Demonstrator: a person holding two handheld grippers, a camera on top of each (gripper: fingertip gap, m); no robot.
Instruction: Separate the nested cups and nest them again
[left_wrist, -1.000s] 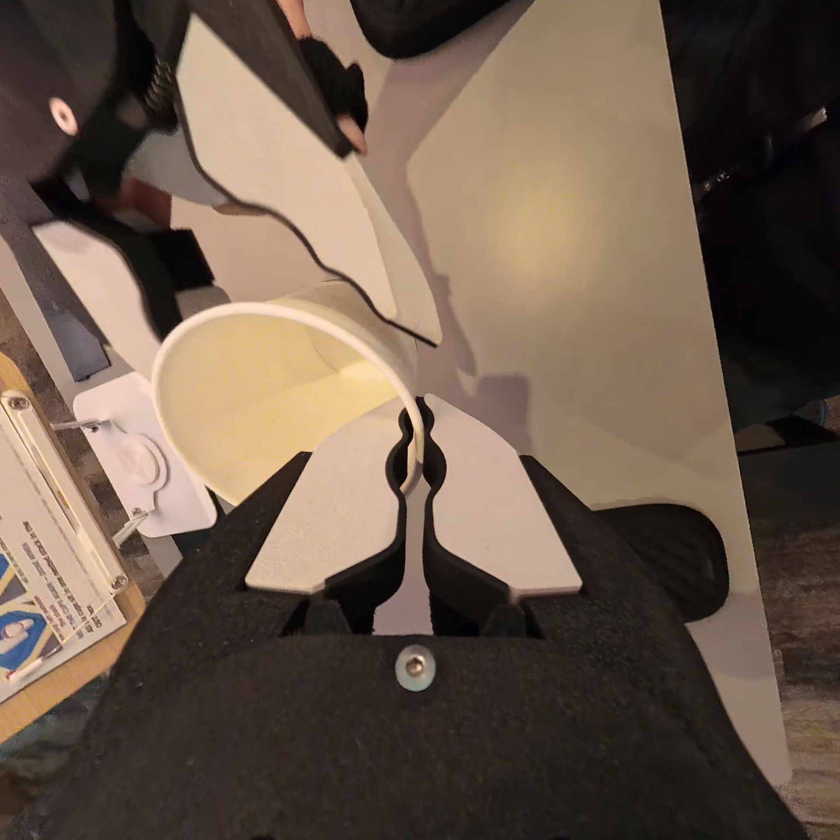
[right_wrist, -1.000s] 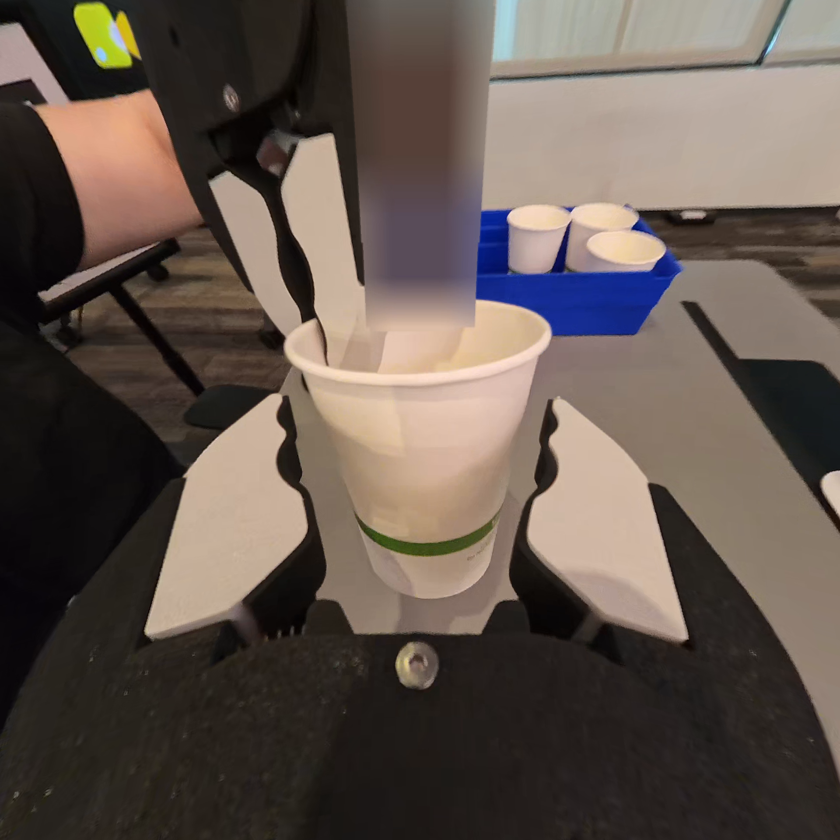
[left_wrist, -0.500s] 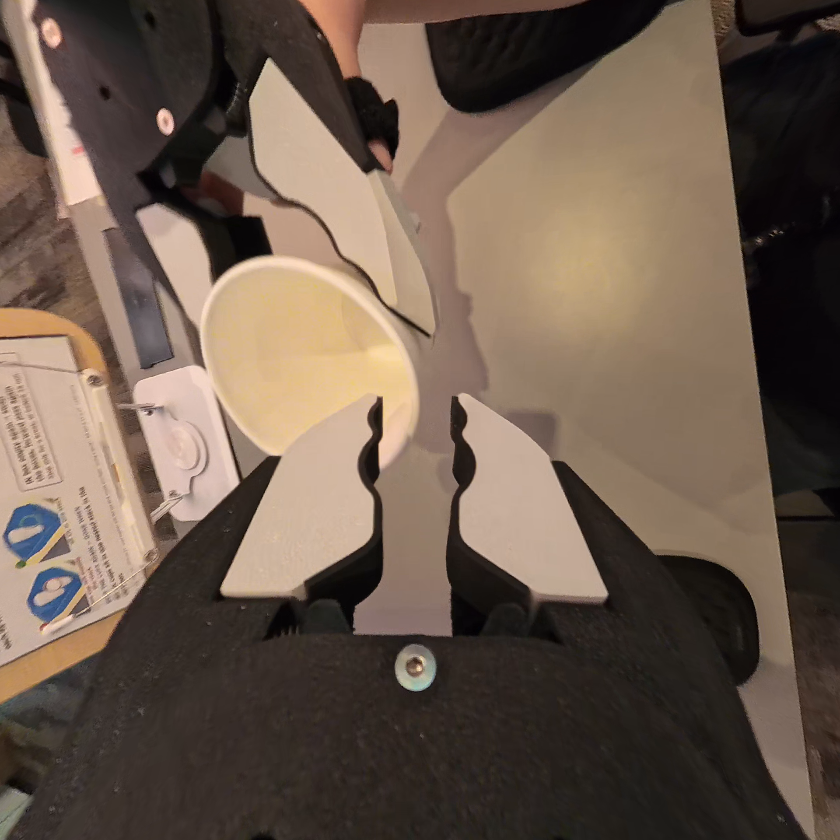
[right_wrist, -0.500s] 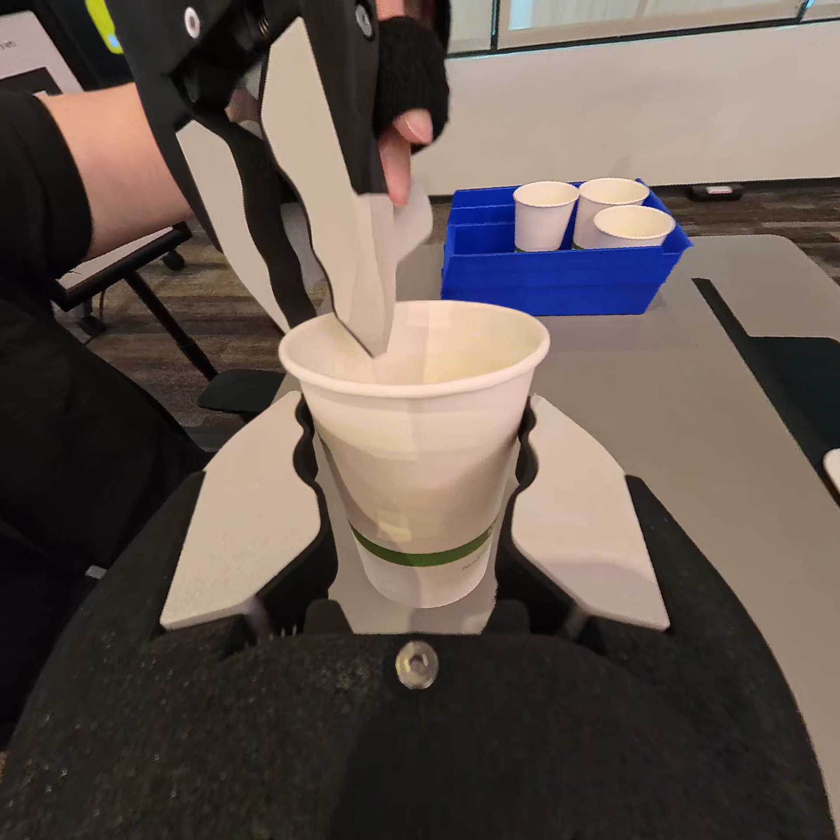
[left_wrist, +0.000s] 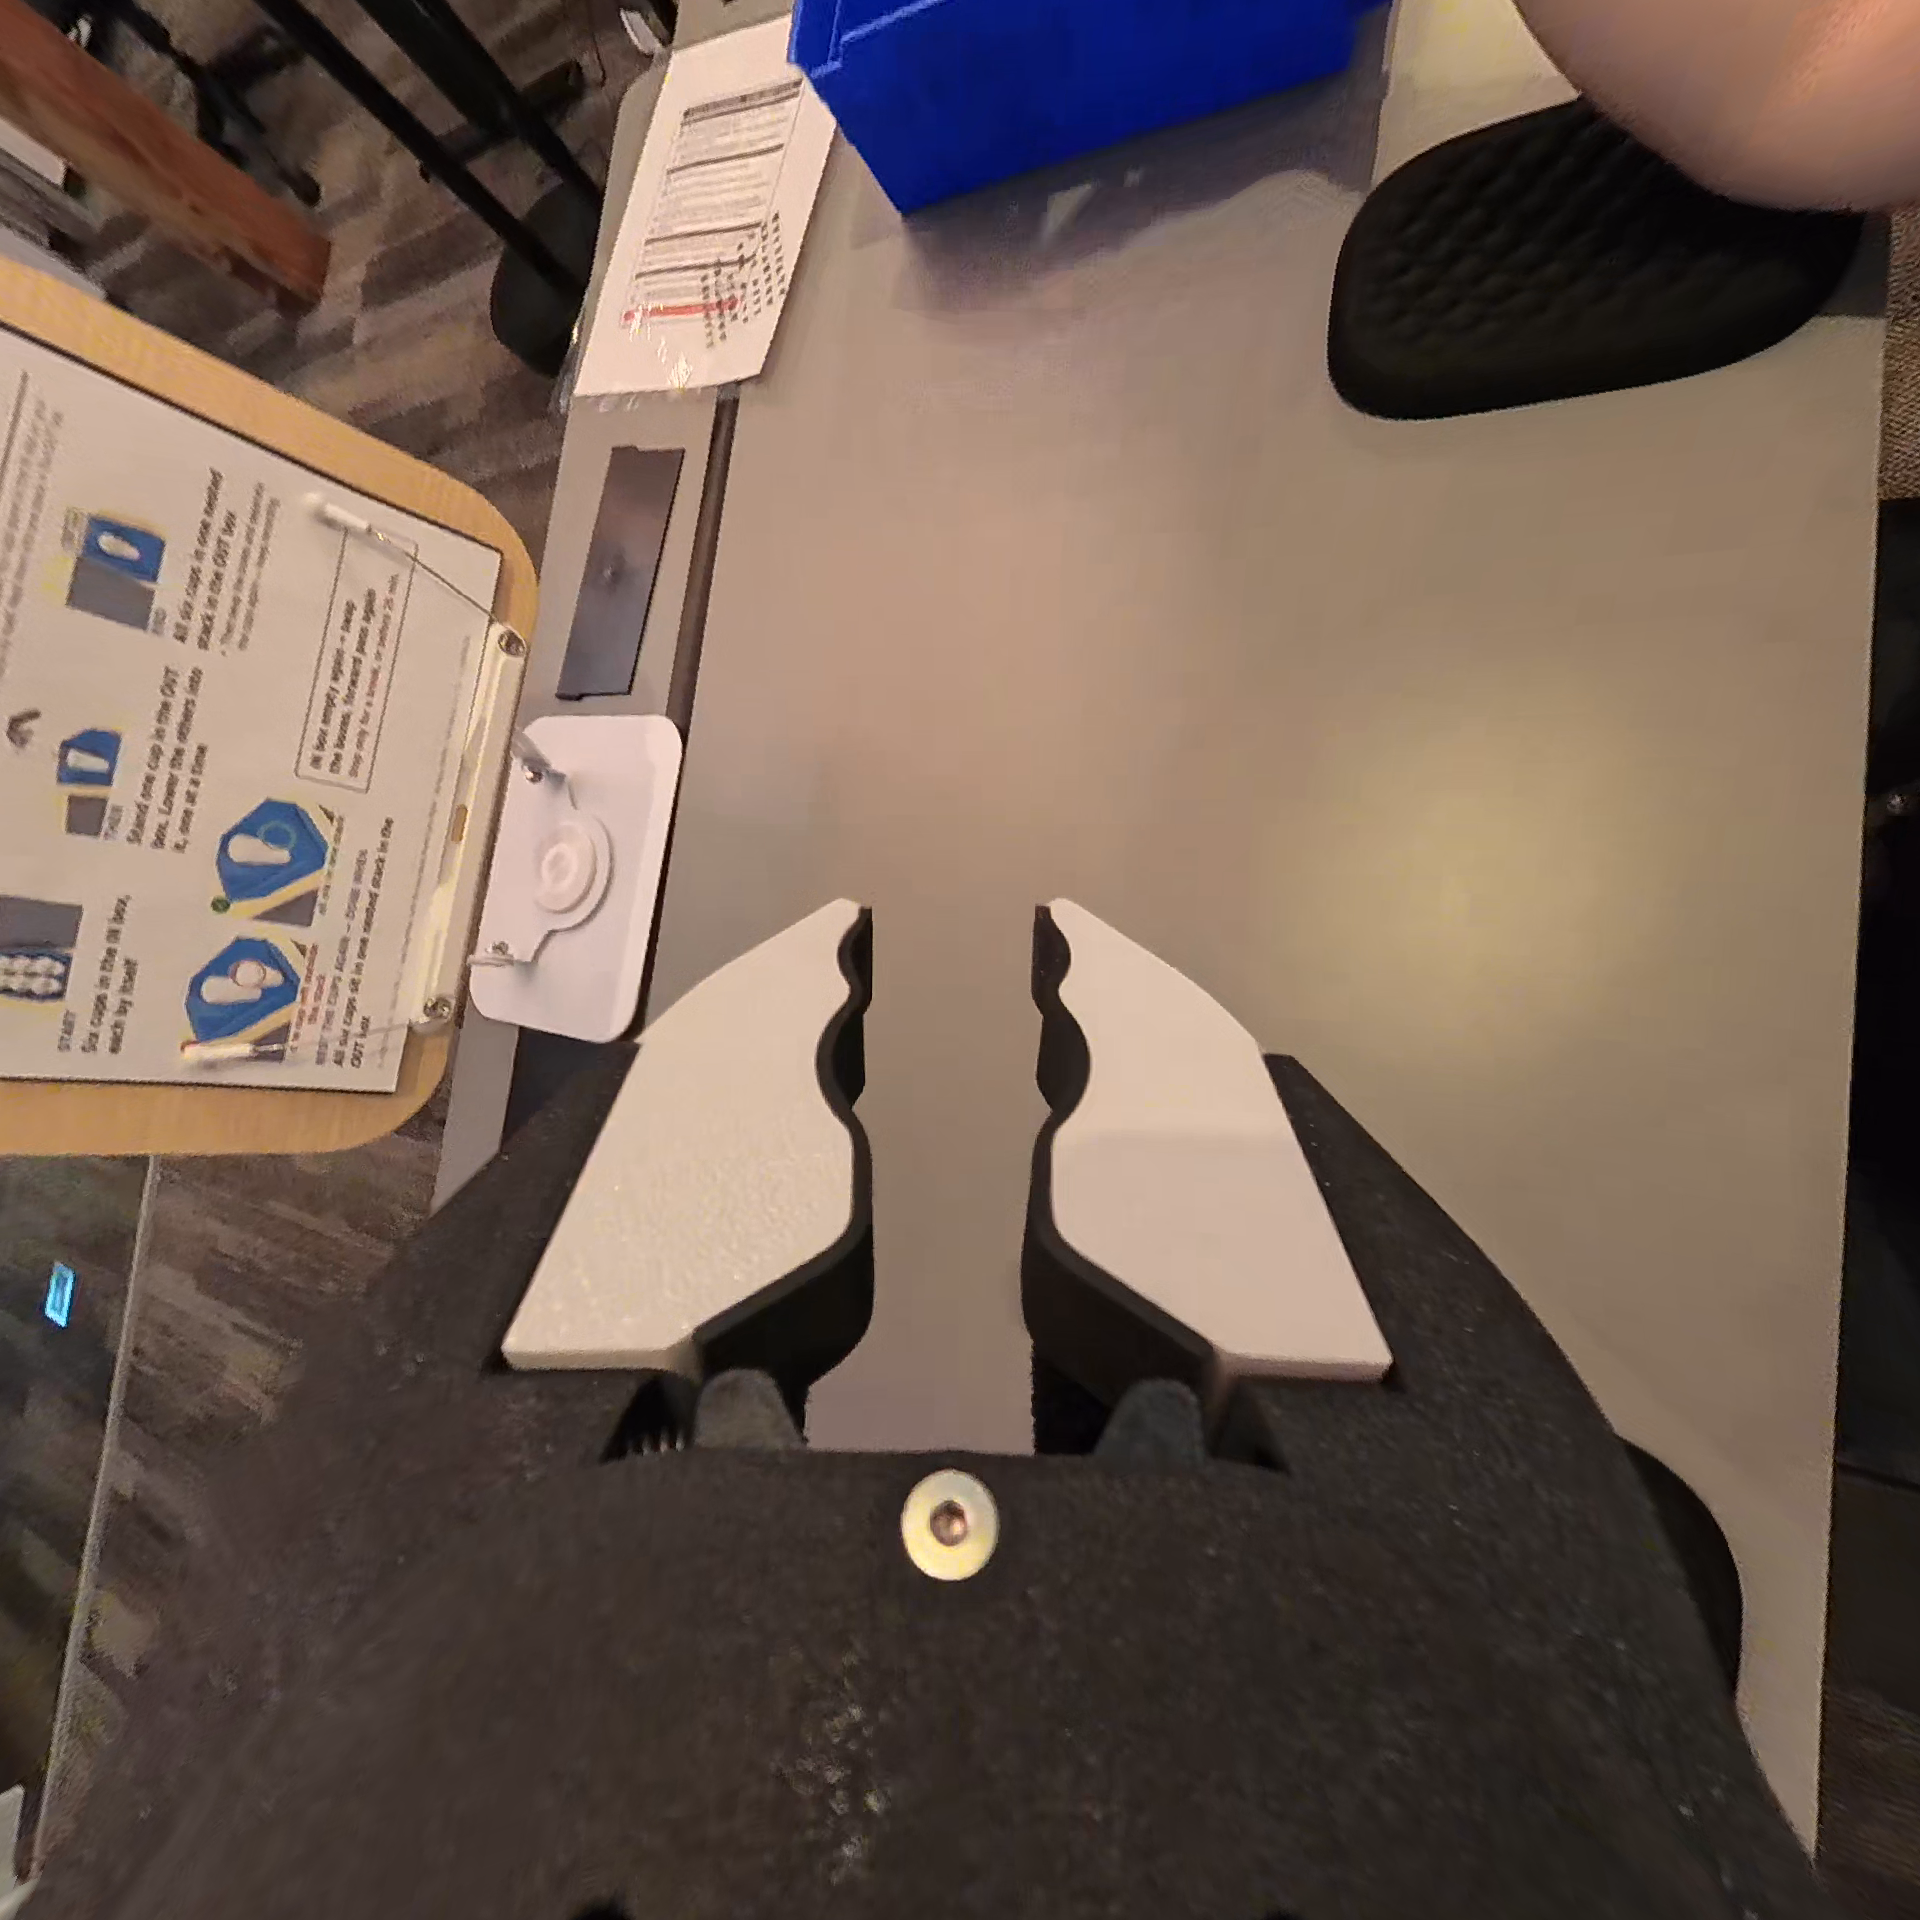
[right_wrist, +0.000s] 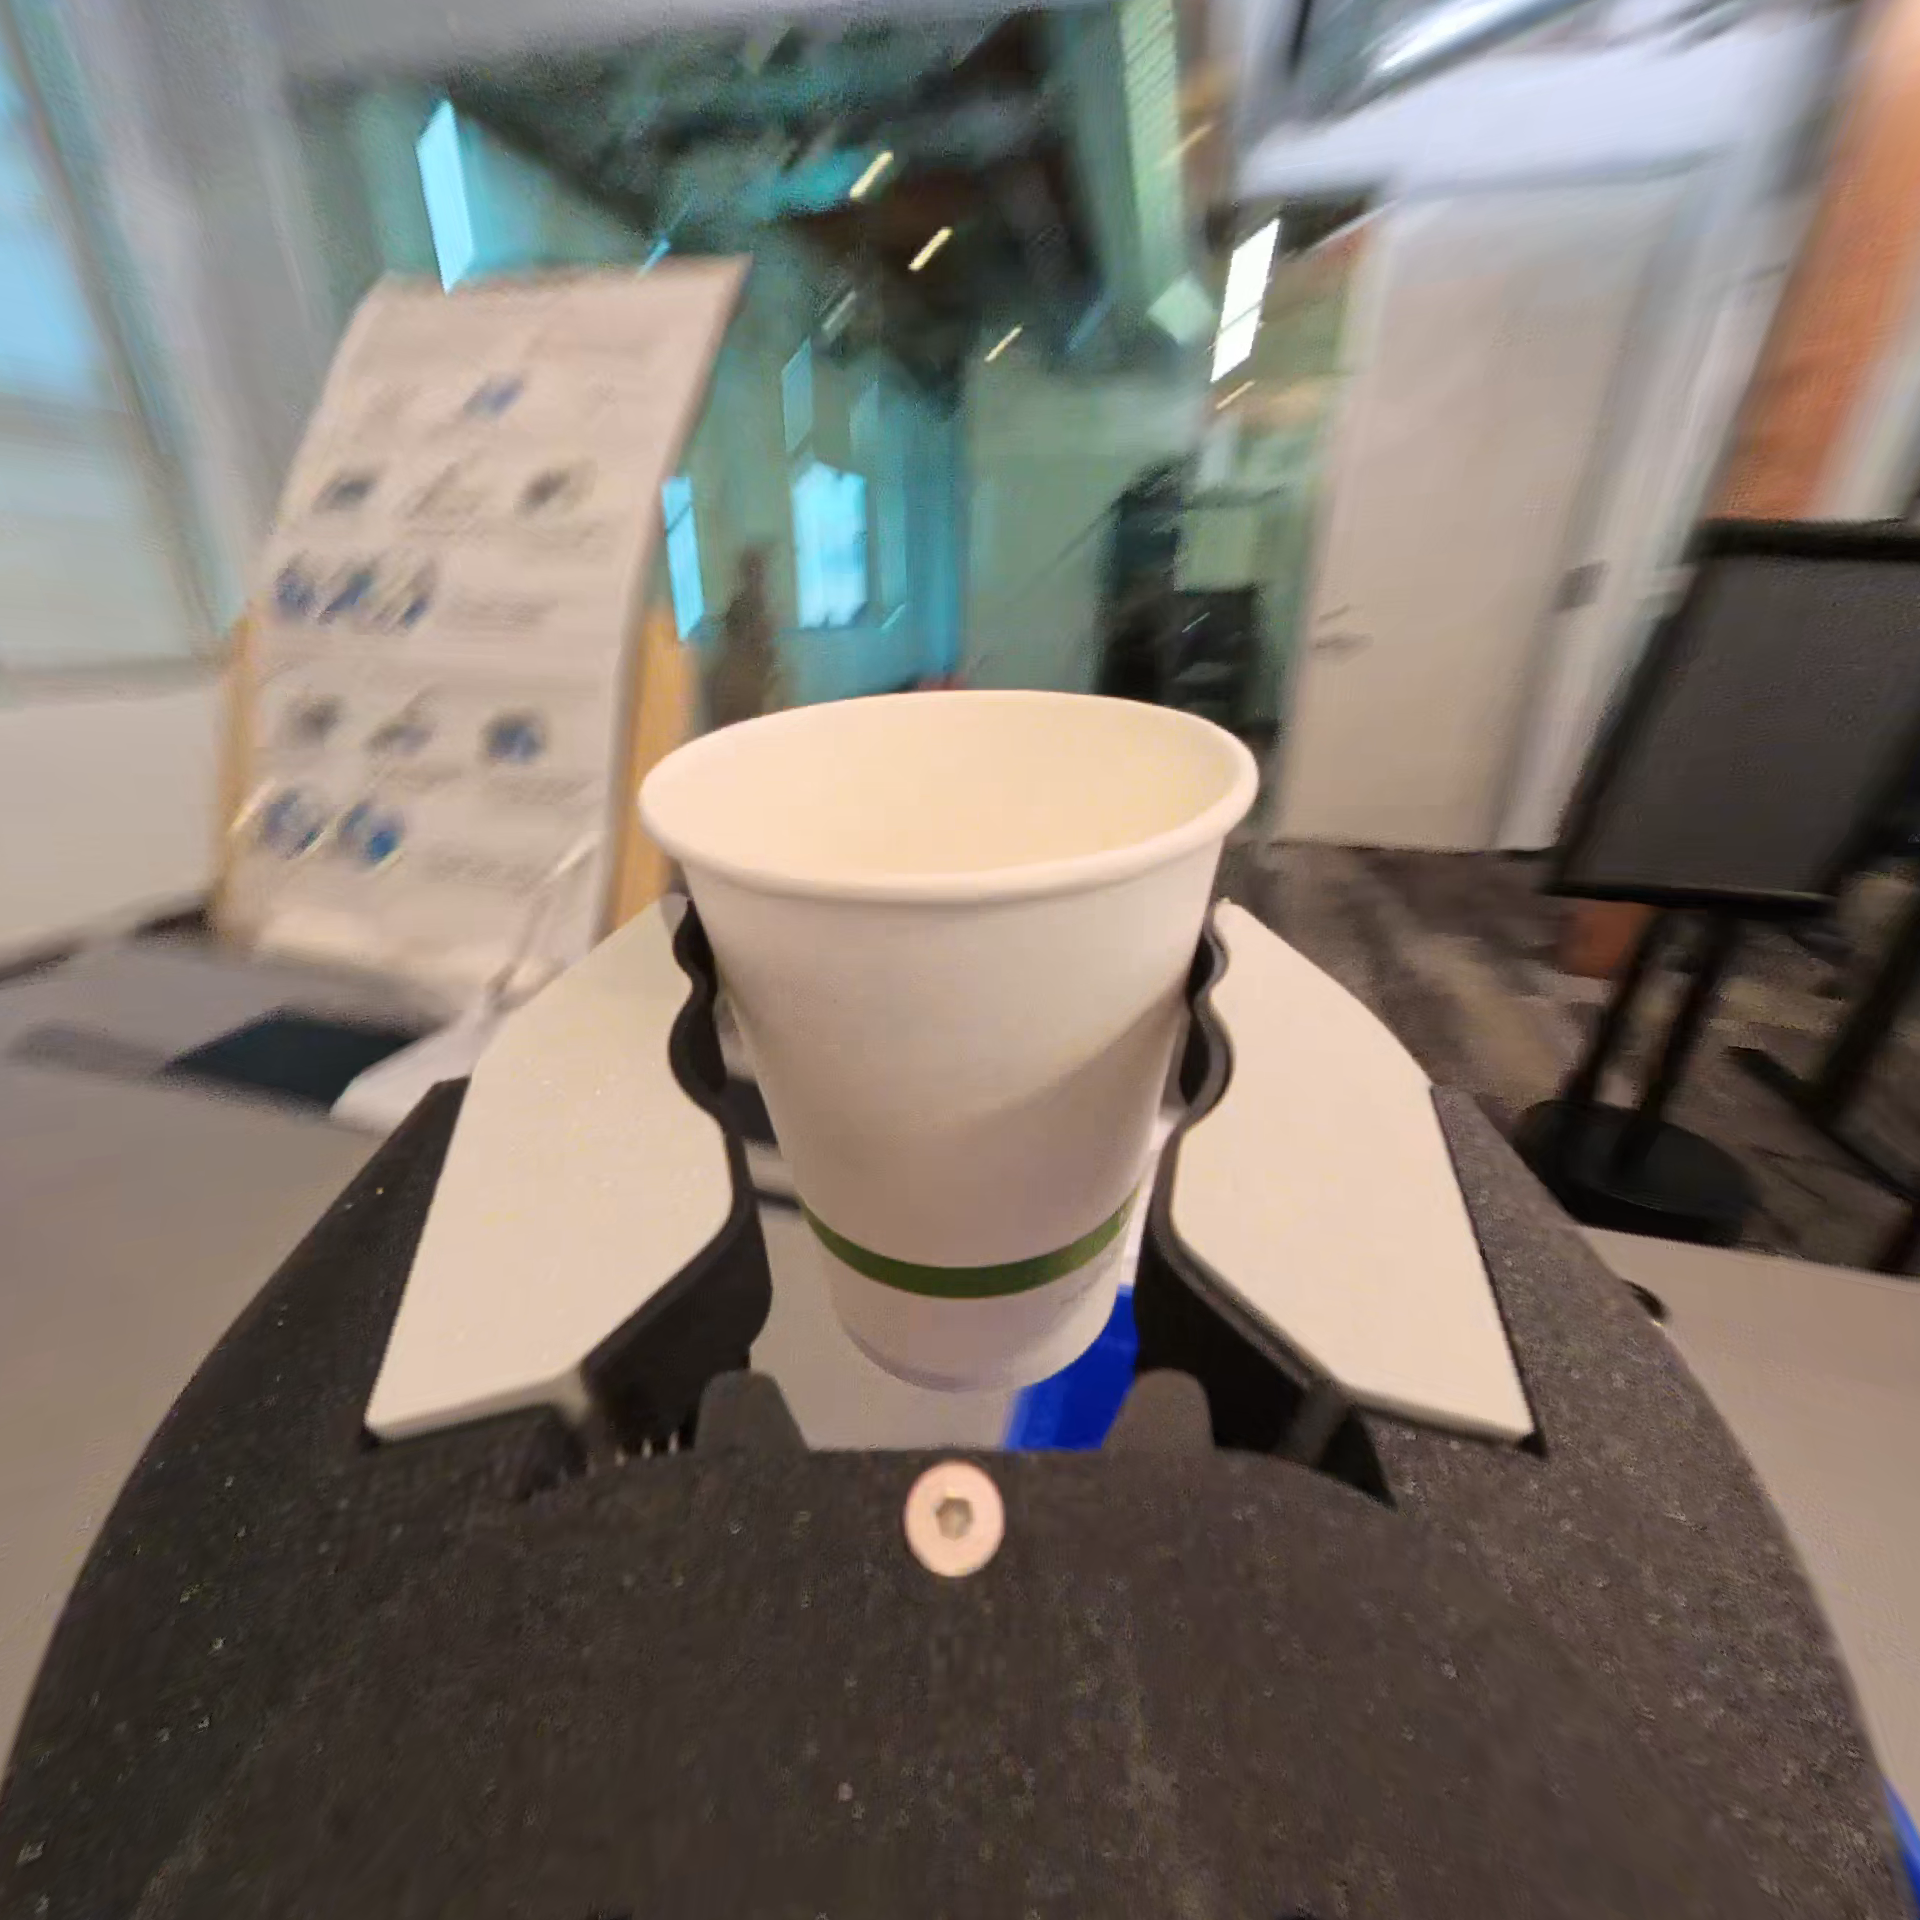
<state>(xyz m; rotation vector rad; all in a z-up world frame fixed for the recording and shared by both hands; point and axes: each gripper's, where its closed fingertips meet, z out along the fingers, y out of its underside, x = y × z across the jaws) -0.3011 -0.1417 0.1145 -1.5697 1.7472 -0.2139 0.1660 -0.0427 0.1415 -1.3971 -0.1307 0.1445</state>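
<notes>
Board: at far left in my left wrist view I see a wooden board (left_wrist: 473, 582) with a printed sheet (left_wrist: 208, 790) clipped to it, off the table's edge.
White plate: a small white plastic plate (left_wrist: 577, 878) sits just beside the board, at the table's left edge.
Paper: a second printed page (left_wrist: 707, 229) lies farther up the table, next to the bin.
Table: grey top (left_wrist: 1299, 727), bare under and ahead of my left tool.
Left gripper: my left gripper (left_wrist: 951, 925) is parted with nothing between its fingers (left_wrist: 727, 1143); only table shows through the gap.
Bin: a blue bin (left_wrist: 1039, 94) sits at the top of that view, well ahead of the left gripper; I cannot see inside it from here.
Pad: a black oval pad (left_wrist: 1579, 270) lies at the table's right edge, a forearm (left_wrist: 1745, 94) above it.
Cup: in my right wrist view a white paper cup (right_wrist: 956, 1039) with a green band near its base stands upright, mouth up, between the fingers, its base toward the gripper body.
Right gripper: my right gripper (right_wrist: 945, 935) is clamped on the cup, black pads (right_wrist: 696, 1029) pressing both sides just under the rim.
Below cup: a sliver of blue (right_wrist: 1081, 1392) shows under the base.
Background: heavily blurred; a poster (right_wrist: 468, 623) at left, a dark sign stand (right_wrist: 1766, 727) at right.
</notes>
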